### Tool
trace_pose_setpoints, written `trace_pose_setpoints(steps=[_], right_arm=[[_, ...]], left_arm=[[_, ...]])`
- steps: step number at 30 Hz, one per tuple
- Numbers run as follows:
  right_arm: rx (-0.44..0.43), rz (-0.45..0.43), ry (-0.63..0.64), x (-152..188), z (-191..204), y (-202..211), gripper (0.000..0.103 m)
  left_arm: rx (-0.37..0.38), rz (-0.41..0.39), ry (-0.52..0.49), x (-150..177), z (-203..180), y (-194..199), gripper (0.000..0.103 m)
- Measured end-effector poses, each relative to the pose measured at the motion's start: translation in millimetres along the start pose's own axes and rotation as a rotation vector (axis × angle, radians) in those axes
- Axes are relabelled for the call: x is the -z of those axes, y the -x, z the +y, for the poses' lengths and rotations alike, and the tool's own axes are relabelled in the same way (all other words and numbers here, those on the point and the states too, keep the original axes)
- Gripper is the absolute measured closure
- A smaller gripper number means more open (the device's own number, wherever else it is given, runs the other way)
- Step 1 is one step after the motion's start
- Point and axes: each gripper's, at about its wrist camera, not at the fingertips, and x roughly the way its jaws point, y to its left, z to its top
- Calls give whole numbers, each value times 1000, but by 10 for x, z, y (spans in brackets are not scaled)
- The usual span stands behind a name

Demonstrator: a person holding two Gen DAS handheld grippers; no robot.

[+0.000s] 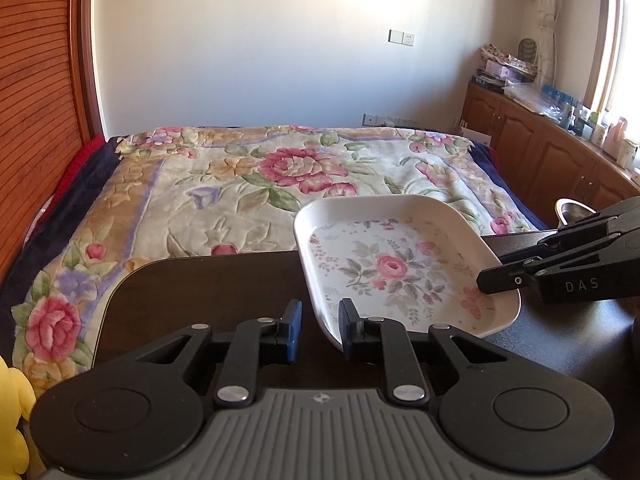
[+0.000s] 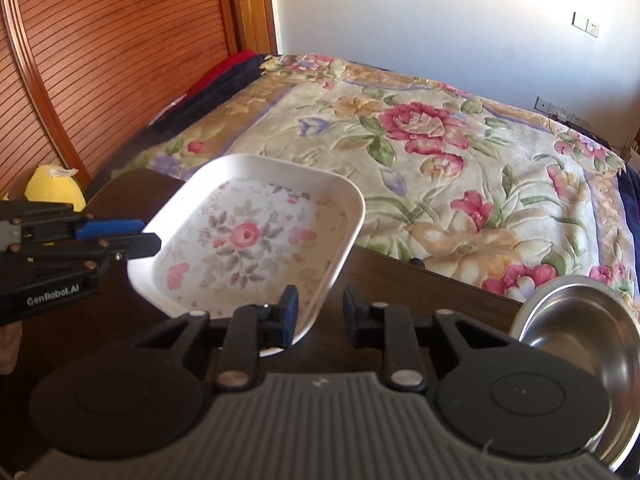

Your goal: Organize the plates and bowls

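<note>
Plate (image 1: pixel 400 268) of square form with a rose print sits on the dark table (image 1: pixel 208 280), its far edge reaching over the table's back edge toward the flowered bedspread (image 1: pixel 240 184). Both tools flank it. In its own view the left gripper (image 1: pixel 320 330) shows its jaws spread, with the plate's near left corner running in between them; whether either pad touches the rim cannot be told. The right gripper (image 2: pixel 318 316) likewise stands spread in its own view, its left finger overlapping the plate's (image 2: pixel 256 240) near right corner, contact again uncertain. Judgement: the step in hand is taking hold of this plate. To do it well, each tool should seat the rim fully between its pads before pressing together, and both should then rise level, since a shallow, smooth dish may tip or slip from a corner pinch. The right wrist view alone shows the steel bowl (image 2: pixel 584 336) in full, resting on the table near the plate on its right; the left wrist view catches only a sliver of it (image 1: pixel 572 210) behind the right gripper (image 1: pixel 496 280). The right view also shows the left gripper (image 2: pixel 148 236) from the side, its tips at the plate's left rim.
</note>
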Motion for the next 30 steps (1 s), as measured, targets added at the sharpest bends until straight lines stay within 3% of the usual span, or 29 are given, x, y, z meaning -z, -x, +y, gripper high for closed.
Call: trace_pose_setpoints(steps=[15, 30], right_arm=[[-29, 21, -9, -6, 8, -61, 85], [-87, -25, -22, 87, 168, 204, 88]], left_arm=[[9, 11, 22, 35, 2, -33, 89], [-16, 0, 20, 139, -72, 571, 88]])
